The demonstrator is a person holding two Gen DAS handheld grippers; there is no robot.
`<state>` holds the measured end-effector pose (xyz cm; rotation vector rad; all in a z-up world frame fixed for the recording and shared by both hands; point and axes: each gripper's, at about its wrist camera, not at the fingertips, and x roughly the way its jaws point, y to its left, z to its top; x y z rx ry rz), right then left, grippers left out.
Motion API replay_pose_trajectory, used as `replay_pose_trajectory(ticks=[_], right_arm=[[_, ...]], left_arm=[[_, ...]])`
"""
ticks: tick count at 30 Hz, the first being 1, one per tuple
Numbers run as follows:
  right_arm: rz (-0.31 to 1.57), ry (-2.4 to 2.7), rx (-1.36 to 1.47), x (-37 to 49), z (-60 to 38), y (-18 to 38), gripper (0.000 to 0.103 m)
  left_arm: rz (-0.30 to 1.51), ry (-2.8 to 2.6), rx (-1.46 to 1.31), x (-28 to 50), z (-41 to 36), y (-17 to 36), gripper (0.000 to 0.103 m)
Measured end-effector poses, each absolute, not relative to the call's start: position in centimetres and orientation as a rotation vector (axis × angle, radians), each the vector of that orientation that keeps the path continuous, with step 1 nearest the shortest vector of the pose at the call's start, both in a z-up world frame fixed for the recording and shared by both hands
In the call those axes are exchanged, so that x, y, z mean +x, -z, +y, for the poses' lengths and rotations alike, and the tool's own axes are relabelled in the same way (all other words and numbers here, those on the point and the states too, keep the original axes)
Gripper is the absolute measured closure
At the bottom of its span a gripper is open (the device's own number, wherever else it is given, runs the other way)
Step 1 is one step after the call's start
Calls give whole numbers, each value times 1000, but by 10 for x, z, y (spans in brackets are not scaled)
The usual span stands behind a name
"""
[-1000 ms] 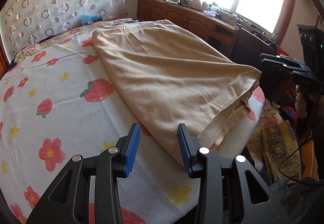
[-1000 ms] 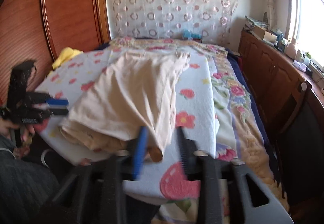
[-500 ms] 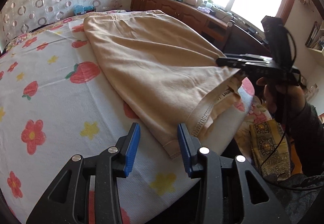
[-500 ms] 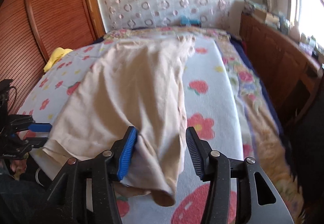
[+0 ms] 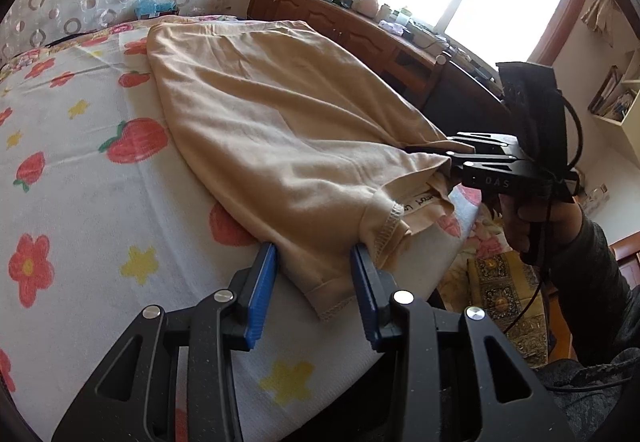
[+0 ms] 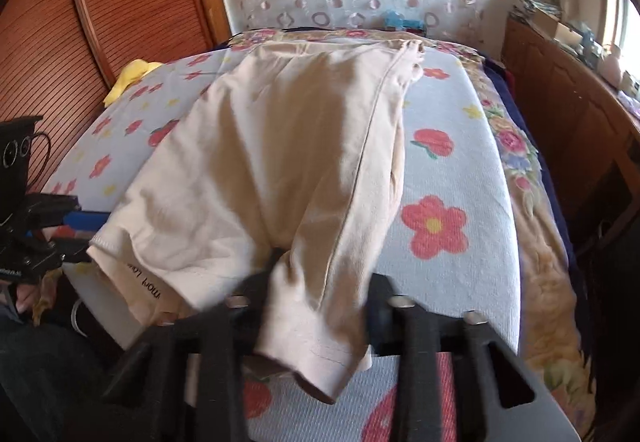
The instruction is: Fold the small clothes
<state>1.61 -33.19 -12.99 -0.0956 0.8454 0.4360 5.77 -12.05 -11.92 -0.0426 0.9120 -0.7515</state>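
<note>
A bed covered with a white sheet printed with red flowers, strawberries and yellow stars (image 5: 92, 226) fills most of both views, with a ribbed reddish wooden wardrobe (image 6: 80, 26) beside it and a dark wooden cabinet (image 5: 344, 34) under the bright window. A beige knit garment with stitched hems (image 5: 272, 130) lies spread lengthwise on the sheet, its near end at the bed's edge and a printed label showing at the opening.

The left tool (image 5: 314, 290), black with blue pads, sits low over the near hem corner with its jaws spread, the cloth lying between the pads without being pressed.

The right tool (image 6: 316, 306) is at the other near corner, its jaws closing with a bunched fold of the garment between them; the cloth drapes over the fingers and hides the pads, and this part of the right wrist view is blurred. A hand (image 5: 520, 222) in a dark grey sleeve holds its grip.
</note>
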Motion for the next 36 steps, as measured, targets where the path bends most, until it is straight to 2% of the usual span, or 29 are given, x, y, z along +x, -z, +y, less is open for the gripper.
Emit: replay_pose_trajectory(ticks=[1,4,9,19,23,26,36], right_arm=[[843,-441,-93,16,-333,130,86],[811,-435,-81,13,-337,129,89],[689,-452,-9,-3,-345,96,90],[418,-549,-18,-12,-331,-30,90],[379,-557,-54,14,-315,-66,90],[413,-586,-71,31,-297,-58,90],[575,-682,-48,53,-283,-19,90]], left_arm=[[901,764,-36,58,-123,120,67],[900,785,-35,58,-124,119,95],[790,779,-42,53,-108,82,97],[487,735,-75,69,-55,-74,97],[460,690,-48,94,-40,-110,97],[475,663,-7,99,-32,-110,97],[598,617,43,84,-8,-35,97]])
